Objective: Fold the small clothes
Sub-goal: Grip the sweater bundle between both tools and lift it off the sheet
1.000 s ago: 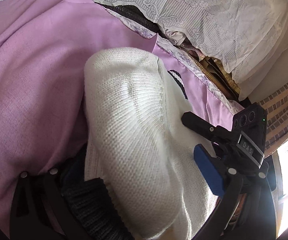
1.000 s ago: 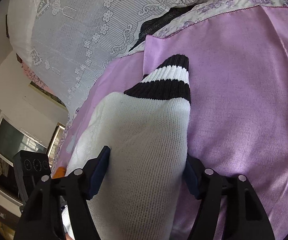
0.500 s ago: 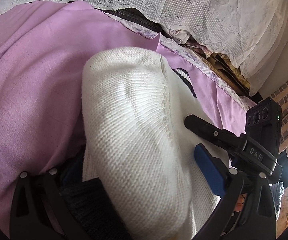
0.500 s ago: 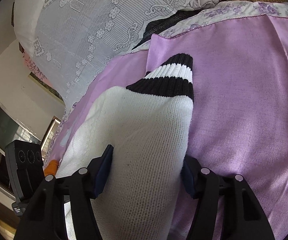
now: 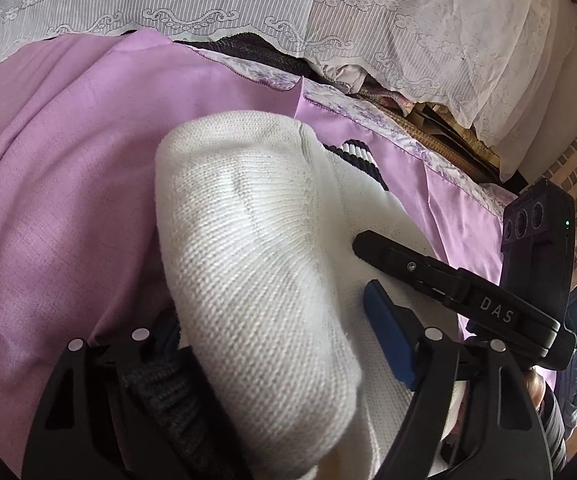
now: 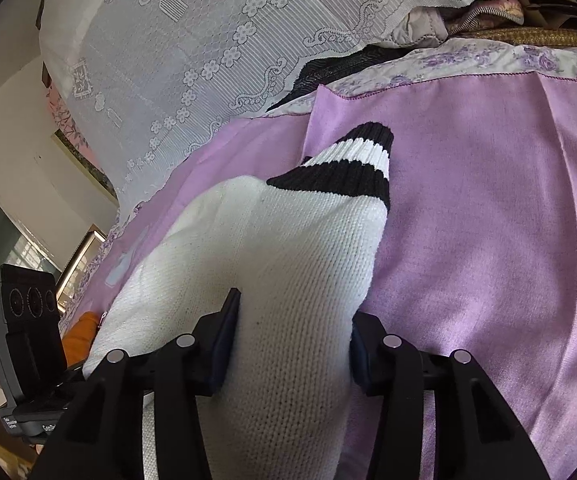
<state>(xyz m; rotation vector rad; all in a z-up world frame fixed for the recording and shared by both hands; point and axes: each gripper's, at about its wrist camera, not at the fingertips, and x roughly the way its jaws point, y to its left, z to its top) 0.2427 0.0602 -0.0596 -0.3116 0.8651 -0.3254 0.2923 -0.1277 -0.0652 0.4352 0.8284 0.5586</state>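
1. Right wrist view: your right gripper (image 6: 292,332) has its fingers clenched on the white knit garment (image 6: 288,280). The knit bulges between the blue pads, and its striped cuff (image 6: 352,168) lies straight ahead on the purple sheet (image 6: 488,220).
2. So the long axis runs forward, away from those fingers, toward the lace cover (image 6: 208,40).
3. From the left wrist view, your left gripper (image 5: 272,344) grasps the same garment (image 5: 248,240) near a dark ribbed edge (image 5: 176,400). The fabric mounds up and ahead.
4. Both hands sit at the near end, just beside each other. Judging by that, the fold should carry forward toward the cuff.
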